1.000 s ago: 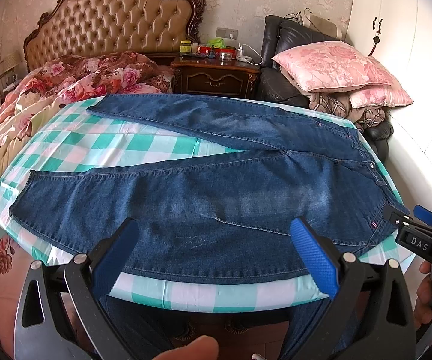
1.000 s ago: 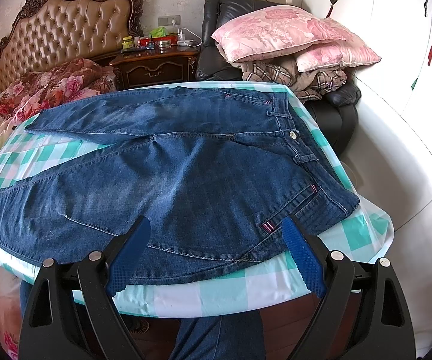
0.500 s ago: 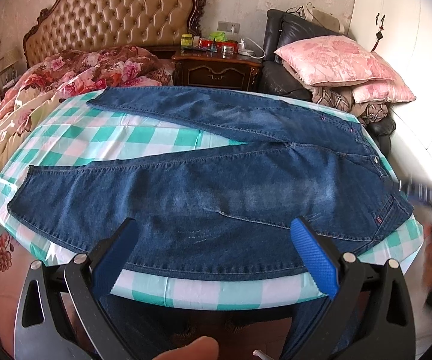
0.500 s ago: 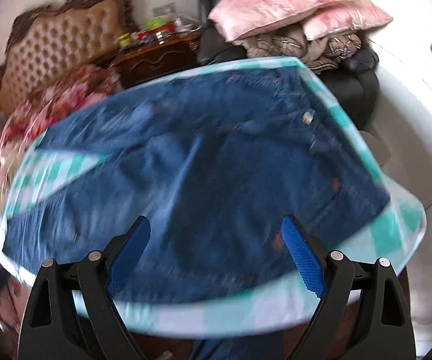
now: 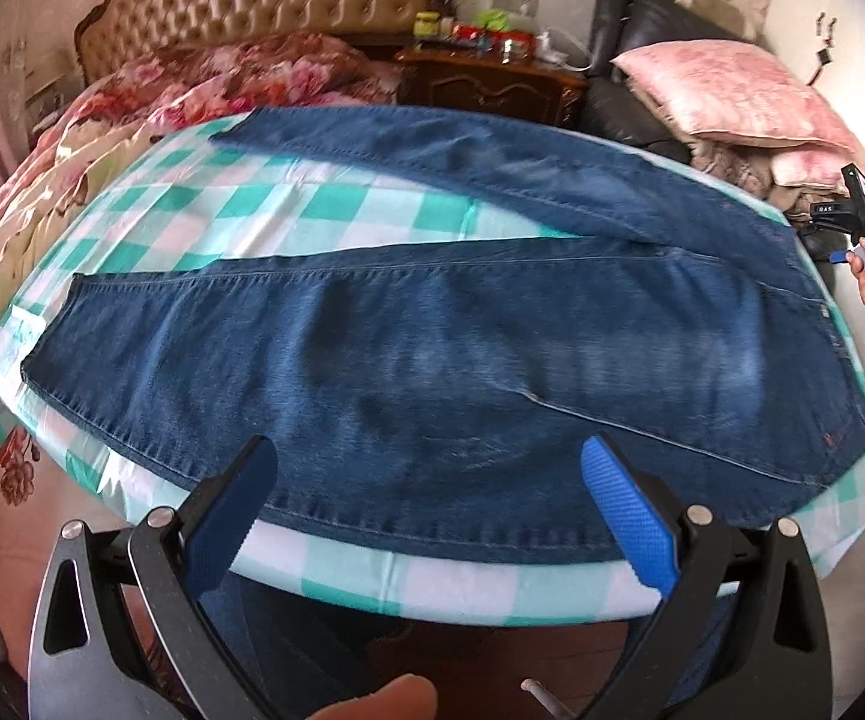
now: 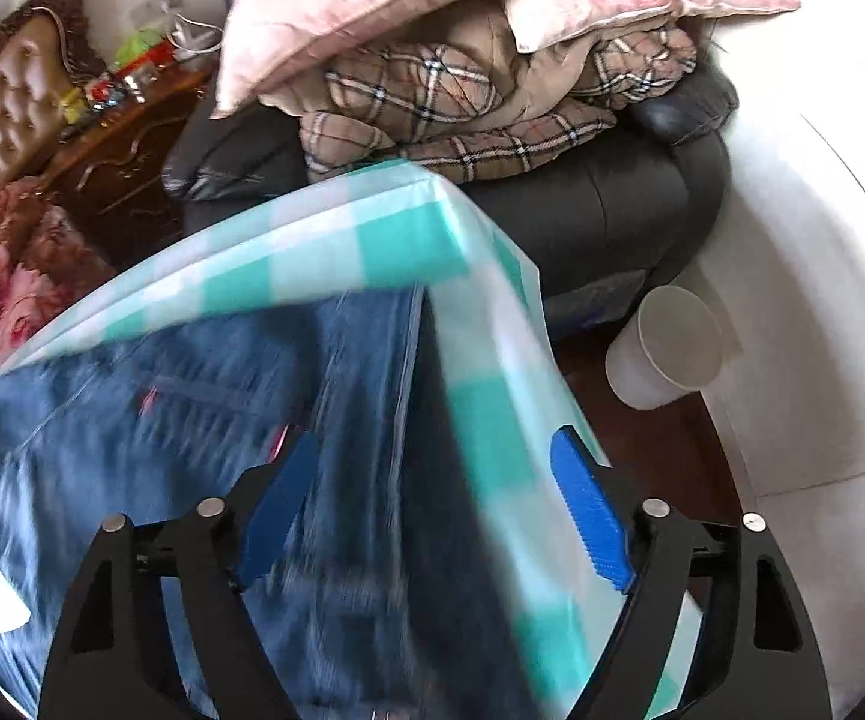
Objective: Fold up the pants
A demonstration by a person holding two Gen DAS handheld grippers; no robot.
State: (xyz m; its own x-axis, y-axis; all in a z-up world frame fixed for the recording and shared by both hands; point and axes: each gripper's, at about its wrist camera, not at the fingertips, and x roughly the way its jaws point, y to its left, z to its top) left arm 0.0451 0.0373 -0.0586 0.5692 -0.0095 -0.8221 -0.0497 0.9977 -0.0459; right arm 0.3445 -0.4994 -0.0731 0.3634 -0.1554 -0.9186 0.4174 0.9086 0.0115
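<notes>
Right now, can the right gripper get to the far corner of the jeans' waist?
Probably yes. The right gripper is open over the jeans at the waist edge, with nothing between its jaws and the cloth.

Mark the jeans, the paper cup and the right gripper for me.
jeans (image 5: 432,360): left wrist view, on the near leg's thigh.
paper cup (image 6: 666,354): right wrist view, on its inner wall.
right gripper (image 6: 432,516): right wrist view, midway between open jaws.

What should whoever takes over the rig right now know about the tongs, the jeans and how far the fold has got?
Left tongs: open, empty, over the near edge of the jeans.
Right tongs: open, jaws have just been closing a little, nothing gripped, above the far waistband corner by the checked cloth edge.
Jeans: flat on the cloth, legs spread apart.
Done: laid out only.
Left: every fold; likely first bring one leg onto the other.
</notes>
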